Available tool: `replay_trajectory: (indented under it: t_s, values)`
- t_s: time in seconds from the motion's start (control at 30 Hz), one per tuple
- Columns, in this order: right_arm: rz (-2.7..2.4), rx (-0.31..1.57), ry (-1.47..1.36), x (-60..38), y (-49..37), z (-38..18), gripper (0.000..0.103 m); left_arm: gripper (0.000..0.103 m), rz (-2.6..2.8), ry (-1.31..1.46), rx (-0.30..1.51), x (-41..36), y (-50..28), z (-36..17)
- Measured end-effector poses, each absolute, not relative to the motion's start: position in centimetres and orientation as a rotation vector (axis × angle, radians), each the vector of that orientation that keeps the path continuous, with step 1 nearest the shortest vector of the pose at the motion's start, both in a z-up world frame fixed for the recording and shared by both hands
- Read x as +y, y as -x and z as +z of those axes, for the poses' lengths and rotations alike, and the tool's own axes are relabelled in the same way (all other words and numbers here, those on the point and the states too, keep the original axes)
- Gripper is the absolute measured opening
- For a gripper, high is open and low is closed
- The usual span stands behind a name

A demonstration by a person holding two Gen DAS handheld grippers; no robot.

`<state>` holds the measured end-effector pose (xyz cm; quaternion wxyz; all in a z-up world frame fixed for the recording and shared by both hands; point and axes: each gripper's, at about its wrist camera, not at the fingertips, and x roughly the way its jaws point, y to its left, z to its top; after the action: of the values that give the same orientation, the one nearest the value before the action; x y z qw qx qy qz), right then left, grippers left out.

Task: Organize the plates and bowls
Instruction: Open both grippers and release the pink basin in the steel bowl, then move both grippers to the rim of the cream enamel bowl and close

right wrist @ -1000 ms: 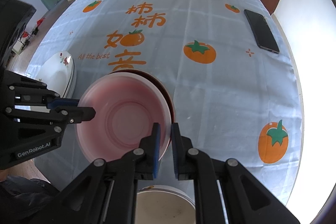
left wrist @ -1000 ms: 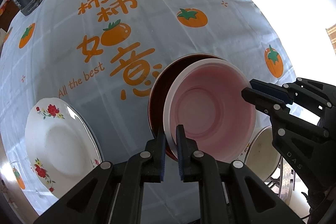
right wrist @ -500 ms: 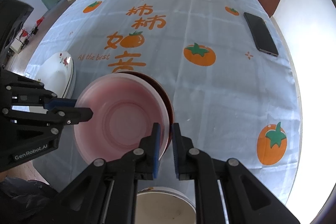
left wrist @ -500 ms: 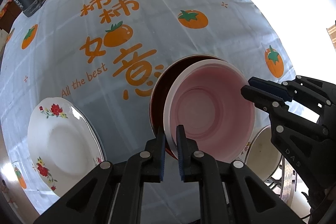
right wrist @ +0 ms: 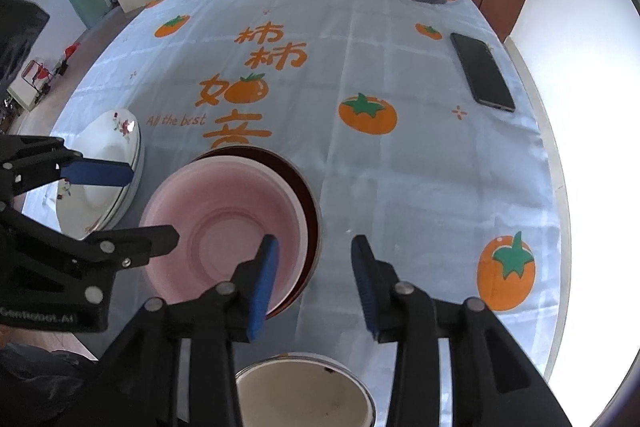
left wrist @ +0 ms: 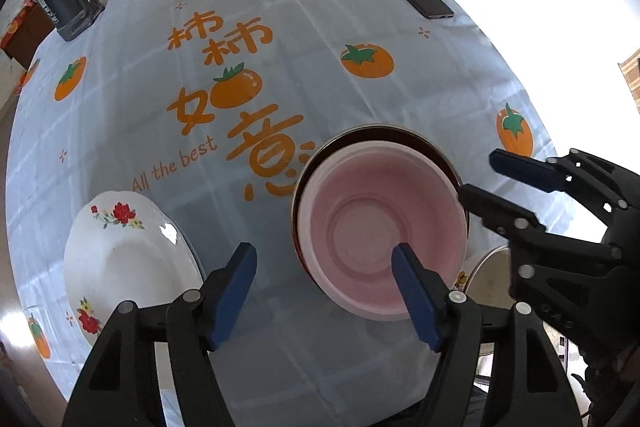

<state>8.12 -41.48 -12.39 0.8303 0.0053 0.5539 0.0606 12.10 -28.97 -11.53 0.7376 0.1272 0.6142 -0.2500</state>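
Both grippers, left (left wrist: 324,291) and right (right wrist: 314,281), have jaws wide, empty; pink bowl (left wrist: 380,231) sits nested in brown bowl (left wrist: 384,135).

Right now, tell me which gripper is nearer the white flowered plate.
Left. The left gripper hangs open just beside the white flowered plate, between it and the pink bowl. The right gripper sits open beyond the bowl's far side.

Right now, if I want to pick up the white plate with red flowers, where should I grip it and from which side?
Probably grip the floral plate by its thin raised rim, one finger over and one under. It lies flat and wide, too broad to span. Come with the left gripper, open beside it, from the near table edge, where the rim is free; the pink bowl sits apart on the other side.
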Motion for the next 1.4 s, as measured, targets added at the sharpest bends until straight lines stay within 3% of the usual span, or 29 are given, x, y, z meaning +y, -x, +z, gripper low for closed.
replay_trajectory:
  t_s: [0.17,0.63,1.0,1.13,1.27,1.4]
  values:
    - [0.109,1.154,-0.02,-41.9,-7.0,-11.7,0.049,0.072,-0.497,-0.317,1.344,-28.6,-11.5,-13.2]
    - [0.043,1.146,-0.063,-43.8,-2.9,-11.3,0.058,0.072,-0.471,-0.346,1.329,-28.9,-10.5,-14.8]
    - [0.001,1.2,-0.095,-45.4,0.8,-12.6,0.058,0.072,-0.473,-0.327,1.182,-27.5,-8.1,-9.0]
    - [-0.009,1.237,-0.114,-46.0,2.1,-13.7,0.05,0.072,-0.574,-0.329,1.248,-28.1,-5.8,-9.5]
    - [-0.001,1.28,-0.13,-46.2,2.9,-14.9,0.034,0.072,-0.652,-0.345,1.321,-29.6,-3.8,-11.1]
    - [0.01,1.301,-0.13,-46.1,3.6,-15.4,0.03,0.072,-0.69,-0.356,1.342,-31.0,-2.7,-11.6]
